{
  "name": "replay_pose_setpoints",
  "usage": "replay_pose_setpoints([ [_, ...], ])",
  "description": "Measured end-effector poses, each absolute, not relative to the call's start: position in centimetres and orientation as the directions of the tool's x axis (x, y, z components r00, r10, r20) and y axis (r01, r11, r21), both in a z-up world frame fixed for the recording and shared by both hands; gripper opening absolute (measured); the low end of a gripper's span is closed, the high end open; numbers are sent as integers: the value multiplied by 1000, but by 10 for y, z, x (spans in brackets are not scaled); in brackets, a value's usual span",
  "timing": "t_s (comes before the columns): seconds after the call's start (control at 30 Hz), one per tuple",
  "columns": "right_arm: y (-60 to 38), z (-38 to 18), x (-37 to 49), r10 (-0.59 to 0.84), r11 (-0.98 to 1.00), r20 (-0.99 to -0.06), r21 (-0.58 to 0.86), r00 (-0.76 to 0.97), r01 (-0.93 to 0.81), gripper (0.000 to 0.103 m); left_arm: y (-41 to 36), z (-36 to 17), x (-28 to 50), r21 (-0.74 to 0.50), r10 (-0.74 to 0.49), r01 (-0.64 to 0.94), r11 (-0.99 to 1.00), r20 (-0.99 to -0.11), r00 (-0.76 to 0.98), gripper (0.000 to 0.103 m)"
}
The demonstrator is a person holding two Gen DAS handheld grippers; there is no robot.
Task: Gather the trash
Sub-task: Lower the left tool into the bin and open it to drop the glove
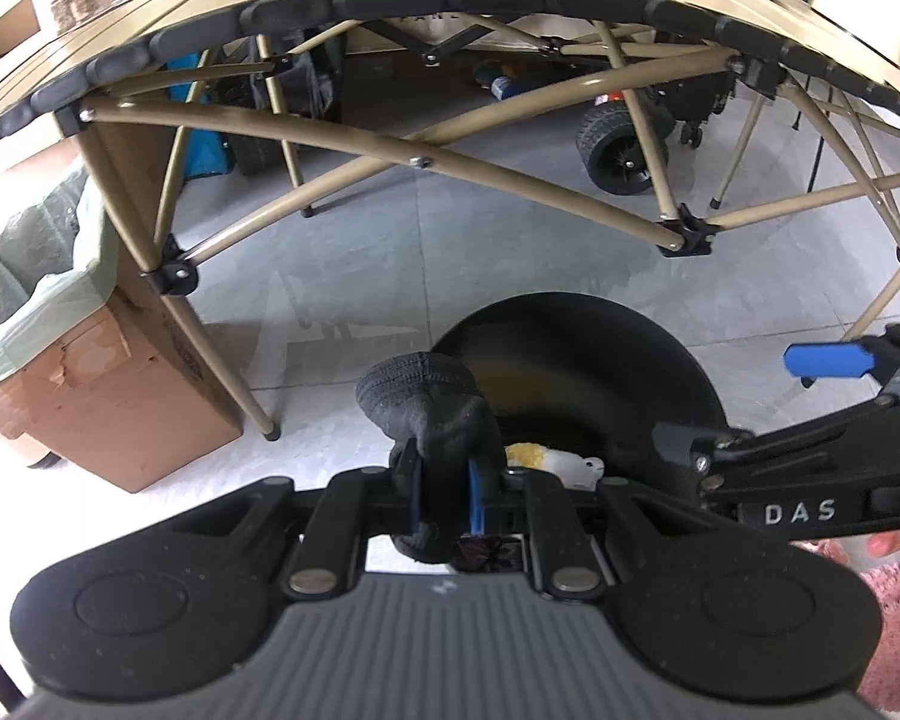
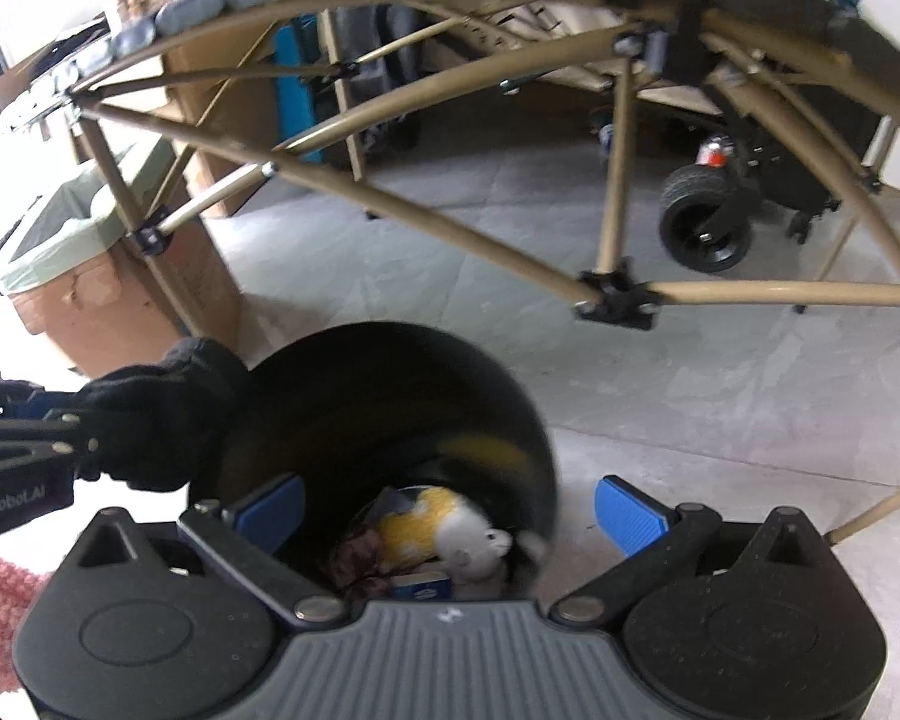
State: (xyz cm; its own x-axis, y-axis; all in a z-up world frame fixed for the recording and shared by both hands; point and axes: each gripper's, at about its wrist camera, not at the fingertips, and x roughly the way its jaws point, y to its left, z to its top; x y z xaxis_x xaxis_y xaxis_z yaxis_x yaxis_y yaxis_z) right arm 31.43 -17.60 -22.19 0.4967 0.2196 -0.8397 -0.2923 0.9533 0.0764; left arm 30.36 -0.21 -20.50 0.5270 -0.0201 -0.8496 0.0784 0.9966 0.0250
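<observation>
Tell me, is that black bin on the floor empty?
No, the black bin holds a yellow and white soft toy and other scraps at its bottom.

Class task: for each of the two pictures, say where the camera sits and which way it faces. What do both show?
Left wrist view: on the left hand-held gripper, facing down and forward; it is shut on a black cloth.
Right wrist view: on the right hand-held gripper, open above the black bin with a soft toy inside.
Shared: bin, toy, folding table, lined cardboard box, each other's gripper.
</observation>
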Motion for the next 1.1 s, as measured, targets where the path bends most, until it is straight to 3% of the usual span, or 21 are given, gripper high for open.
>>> replay_pose_setpoints([
  [0.7,-272,-181,308,81,997,-773,70,629,-44,103,-57,-237,332,-11,-55,110,994,-913,405,15],
  [1.1,-271,-189,317,72,997,-786,62,614,-39,103,-80,-266,353,-56,-73,64,996,-947,312,15],
])
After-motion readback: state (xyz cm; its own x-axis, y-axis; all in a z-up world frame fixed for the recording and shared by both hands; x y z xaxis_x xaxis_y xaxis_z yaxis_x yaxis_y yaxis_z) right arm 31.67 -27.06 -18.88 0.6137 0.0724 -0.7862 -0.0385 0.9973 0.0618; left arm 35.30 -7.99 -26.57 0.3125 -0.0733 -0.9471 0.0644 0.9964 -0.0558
